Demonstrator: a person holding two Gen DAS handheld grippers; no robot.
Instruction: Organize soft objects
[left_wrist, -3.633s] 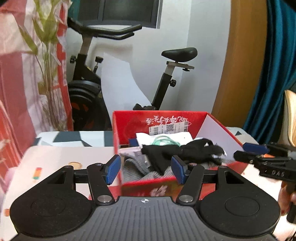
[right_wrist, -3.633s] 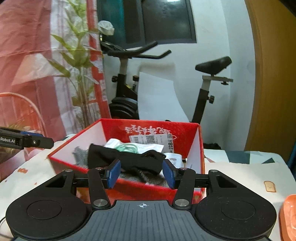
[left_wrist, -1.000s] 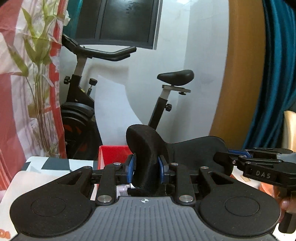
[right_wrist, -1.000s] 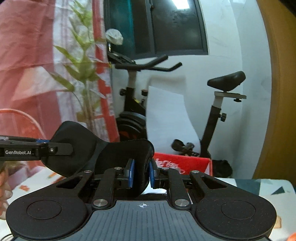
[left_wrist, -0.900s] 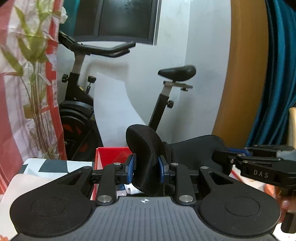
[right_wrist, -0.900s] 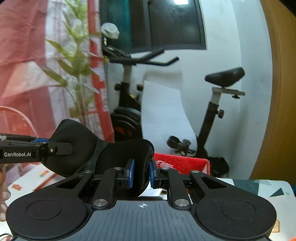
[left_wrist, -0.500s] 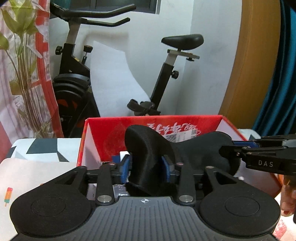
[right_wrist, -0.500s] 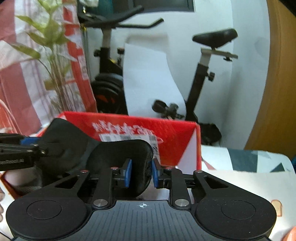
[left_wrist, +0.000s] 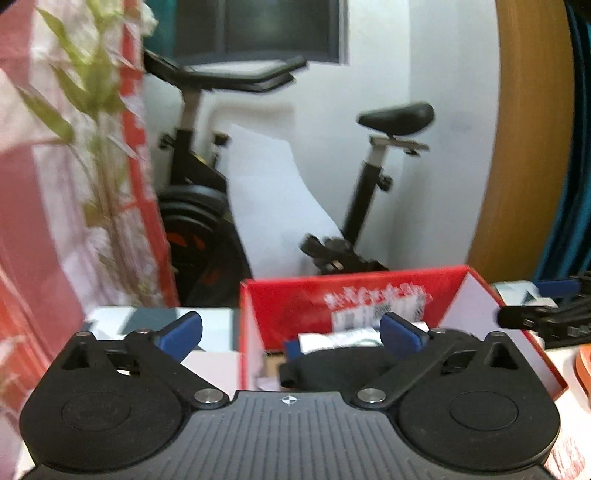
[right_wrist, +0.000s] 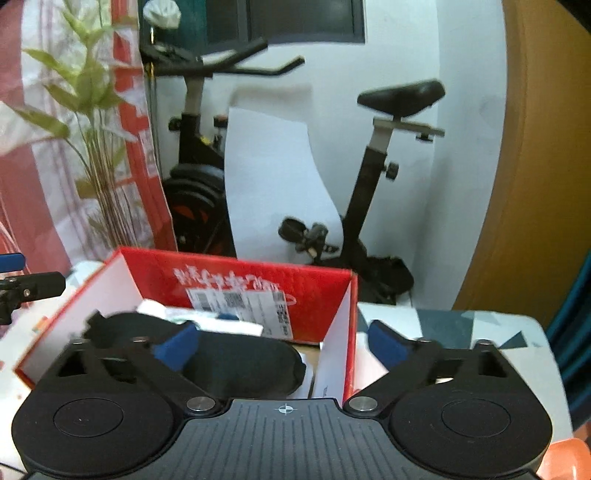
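Note:
A black soft cloth (left_wrist: 332, 369) lies loose inside the red cardboard box (left_wrist: 295, 299), on top of white packets. My left gripper (left_wrist: 291, 334) hovers over the box's near left corner; its jaws are opening wide and neither pad touches the cloth below. In the right wrist view the same black cloth (right_wrist: 240, 362) rests in the red box (right_wrist: 332, 291). My right gripper (right_wrist: 281, 346) straddles the box's right wall, its jaws opening and the pads clear of the cloth. Each gripper's tip shows at the edge of the other's view.
White labelled packets (right_wrist: 236, 302) fill the back of the box. An exercise bike (left_wrist: 369, 177) and a leafy plant (left_wrist: 92, 122) stand behind the table. An orange object (left_wrist: 583, 369) sits at the right edge. The patterned tablecloth (right_wrist: 461, 325) extends right of the box.
Both grippers held the black cloth stretched between them above the box, lowered it, then let go. The cloth now lies in the box and both pairs of jaws stand wide apart.

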